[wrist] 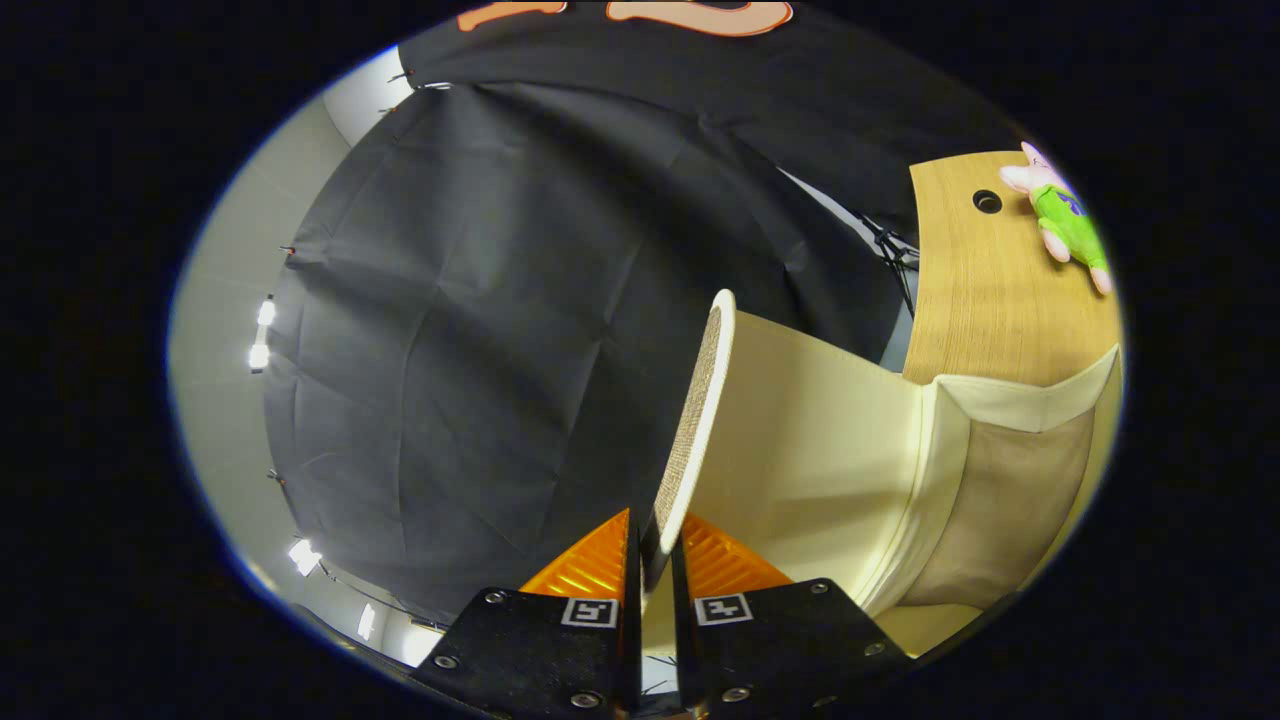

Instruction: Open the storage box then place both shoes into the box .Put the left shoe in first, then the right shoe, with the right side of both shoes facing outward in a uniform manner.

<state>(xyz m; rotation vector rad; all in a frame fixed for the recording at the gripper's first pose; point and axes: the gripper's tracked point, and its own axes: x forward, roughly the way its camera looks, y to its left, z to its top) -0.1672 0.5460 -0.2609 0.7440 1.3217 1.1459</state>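
Observation:
My gripper (655, 545) is shut on the edge of the storage box's lid (697, 420), a cream panel with a woven tan outer face and a white rim. The lid stands raised, seen edge-on, rising straight ahead from between my fingers. To its right its cream inner face (810, 440) runs to the box's body (1010, 480), which has cream walls and a beige fabric lining. The view is tilted.
A wooden tabletop (990, 300) with a round cable hole (987, 201) lies beyond the box. A small plush toy in green and pink (1065, 220) rests on it. Black cloth covers the booth's wall behind the lid, with bright lamps (262, 335) off to the left.

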